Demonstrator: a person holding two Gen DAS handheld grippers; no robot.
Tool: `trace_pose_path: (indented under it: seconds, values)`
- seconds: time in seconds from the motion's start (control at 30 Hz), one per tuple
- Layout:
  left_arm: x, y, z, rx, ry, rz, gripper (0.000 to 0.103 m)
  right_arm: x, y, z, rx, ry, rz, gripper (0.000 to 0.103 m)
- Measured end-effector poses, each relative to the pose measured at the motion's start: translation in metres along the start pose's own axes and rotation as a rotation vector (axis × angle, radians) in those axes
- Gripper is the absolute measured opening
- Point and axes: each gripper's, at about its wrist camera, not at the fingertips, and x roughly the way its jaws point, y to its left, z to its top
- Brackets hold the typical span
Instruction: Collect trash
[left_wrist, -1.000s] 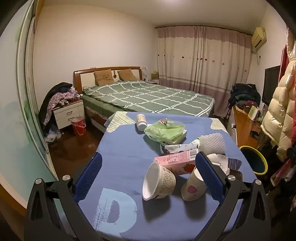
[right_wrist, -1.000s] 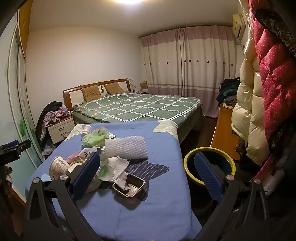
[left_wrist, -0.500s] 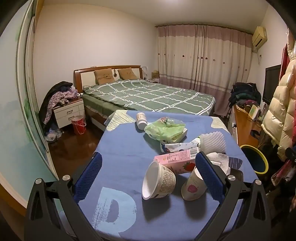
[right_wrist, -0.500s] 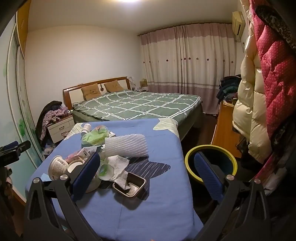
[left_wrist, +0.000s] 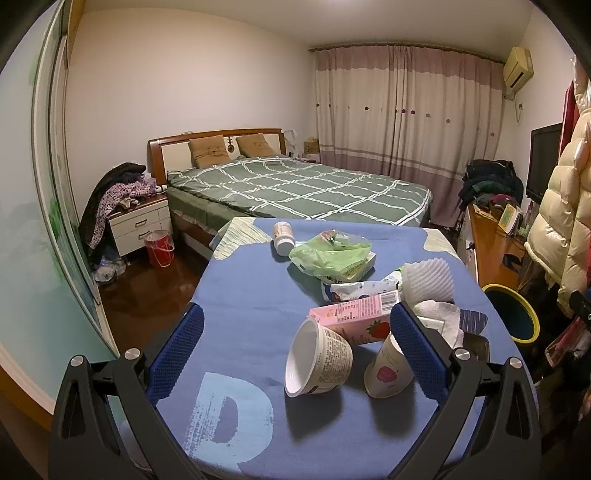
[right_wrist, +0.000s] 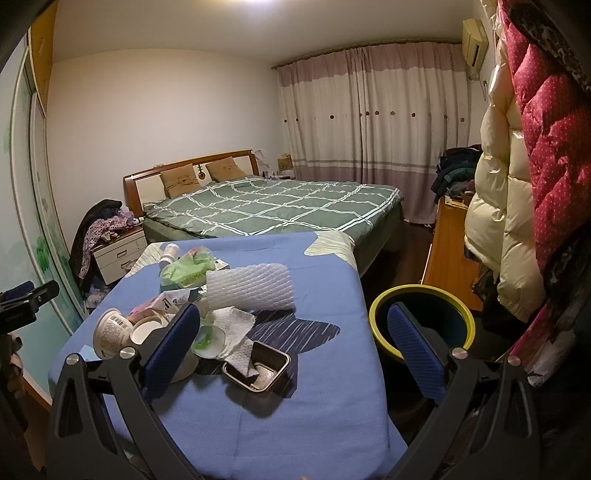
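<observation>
Both tongs stand spread apart and empty, the left gripper (left_wrist: 295, 332) with its ribbed blue pads over a blue cloth-covered table (left_wrist: 240, 306) and the right gripper (right_wrist: 291, 332) straddling the table's edge. The trash lies clustered on the cloth: a tipped white printed paper tub (left_wrist: 317, 363), a tipped strawberry-print paper cup (left_wrist: 388, 373), a pink rectangular carton (left_wrist: 354, 319), a crinkled green plastic bag (left_wrist: 328, 254), a ridged white foam sleeve (right_wrist: 251, 288), crumpled paper towel (right_wrist: 236, 328) and a shallow rectangular metal tray (right_wrist: 258, 365). A round yellow-rimmed dark bin (right_wrist: 421, 317) stands on the floor just beside the table.
</observation>
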Motion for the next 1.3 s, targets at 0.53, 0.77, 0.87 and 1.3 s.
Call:
trace_pose_path:
  seconds: [0.53, 0.77, 0.87, 1.3]
  values:
    - [0.003, -0.005, 0.000, 0.009, 0.015, -0.006, 0.099, 0.005, -0.001, -0.001, 0.004, 0.010, -0.003, 0.097]
    - [0.004, -0.007, -0.001, 0.011, 0.017, -0.008, 0.099, 0.009, -0.002, -0.002, 0.006, 0.015, -0.005, 0.097]
    - [0.004, -0.007, -0.002, 0.011, 0.017, -0.006, 0.099, 0.010, -0.002, -0.003, 0.005, 0.019, -0.007, 0.097]
    - [0.011, -0.011, -0.005, 0.014, 0.033, -0.009, 0.099, 0.013, -0.004, -0.004, 0.007, 0.027, -0.009, 0.097]
